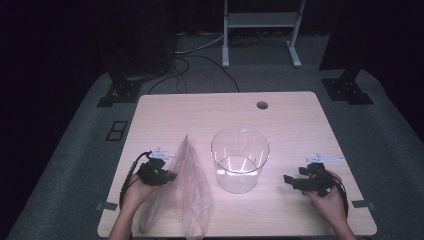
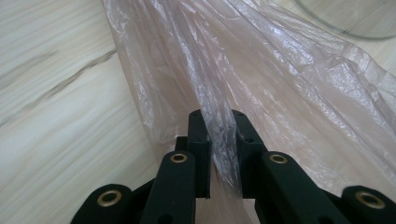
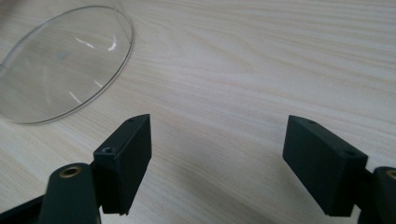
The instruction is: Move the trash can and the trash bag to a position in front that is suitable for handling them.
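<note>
The table carried a clear tub near its middle, upright, mouth up, presumably to be lined. Left of the tub lay a thin pinkish bag, one fold lifted to a peak. We had the left gripper pinching that fold, film bunched between the jaws, likely to raise it. Right of the tub, our right gripper hovered spread wide, holding nothing, probably waiting to take the bag's other edge.

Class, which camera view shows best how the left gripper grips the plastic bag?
The left gripper view: the left gripper has its fingers shut on a gathered fold of the thin pinkish plastic bag. The high view shows the whole bag lifted into a peak beside the clear container. The right gripper view adds nothing about it.
</note>
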Demonstrator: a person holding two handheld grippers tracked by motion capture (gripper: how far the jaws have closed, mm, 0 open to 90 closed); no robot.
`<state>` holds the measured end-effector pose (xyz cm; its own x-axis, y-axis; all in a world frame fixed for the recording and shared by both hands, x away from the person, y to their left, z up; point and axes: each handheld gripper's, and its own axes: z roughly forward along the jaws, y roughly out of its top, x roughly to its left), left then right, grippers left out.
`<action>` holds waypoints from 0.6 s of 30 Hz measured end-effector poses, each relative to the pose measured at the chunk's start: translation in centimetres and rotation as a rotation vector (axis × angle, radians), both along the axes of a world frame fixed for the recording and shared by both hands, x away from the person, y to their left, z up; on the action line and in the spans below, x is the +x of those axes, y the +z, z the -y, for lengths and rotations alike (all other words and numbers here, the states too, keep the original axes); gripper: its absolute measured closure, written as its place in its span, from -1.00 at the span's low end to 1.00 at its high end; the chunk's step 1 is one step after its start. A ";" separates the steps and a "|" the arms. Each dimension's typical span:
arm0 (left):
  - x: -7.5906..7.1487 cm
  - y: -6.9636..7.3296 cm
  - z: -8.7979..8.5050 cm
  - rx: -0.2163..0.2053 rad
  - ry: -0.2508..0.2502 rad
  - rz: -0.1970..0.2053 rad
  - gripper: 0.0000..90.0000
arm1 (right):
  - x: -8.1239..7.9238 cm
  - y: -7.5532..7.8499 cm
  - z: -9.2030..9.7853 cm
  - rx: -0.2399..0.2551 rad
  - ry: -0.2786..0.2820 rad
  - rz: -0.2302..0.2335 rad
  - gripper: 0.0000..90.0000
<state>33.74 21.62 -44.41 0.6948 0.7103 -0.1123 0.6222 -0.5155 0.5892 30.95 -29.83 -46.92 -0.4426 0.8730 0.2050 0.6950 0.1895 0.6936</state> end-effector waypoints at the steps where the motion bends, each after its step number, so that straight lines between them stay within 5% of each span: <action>1: -0.4 0.1 -1.6 0.005 0.041 0.006 0.78 | 0.0 0.0 -0.1 0.000 0.003 0.000 -0.49; 3: -0.5 0.1 -2.4 0.007 0.065 0.008 0.78 | 0.0 -0.1 -0.2 -0.002 0.003 -0.002 -0.49; 6: -1.1 -0.1 -5.2 -0.033 0.185 0.017 0.78 | 0.1 -0.1 -0.5 -0.006 0.008 -0.003 -0.49; 9: -1.3 -0.3 -5.6 -0.059 0.212 0.010 0.77 | 0.1 -0.2 -0.6 -0.009 0.010 -0.007 -0.49; 10: -1.4 -0.6 -5.4 -0.098 0.224 -0.004 0.66 | 0.2 -0.3 -0.7 -0.011 0.010 -0.010 -0.49; 14: -1.6 -0.7 -4.5 -0.128 0.187 -0.020 0.44 | 0.2 -0.3 -0.9 -0.012 0.013 -0.011 -0.49; 18: -1.6 -0.4 -4.0 -0.109 0.155 -0.012 0.19 | 0.1 -0.3 -0.7 -0.012 0.011 -0.011 -0.49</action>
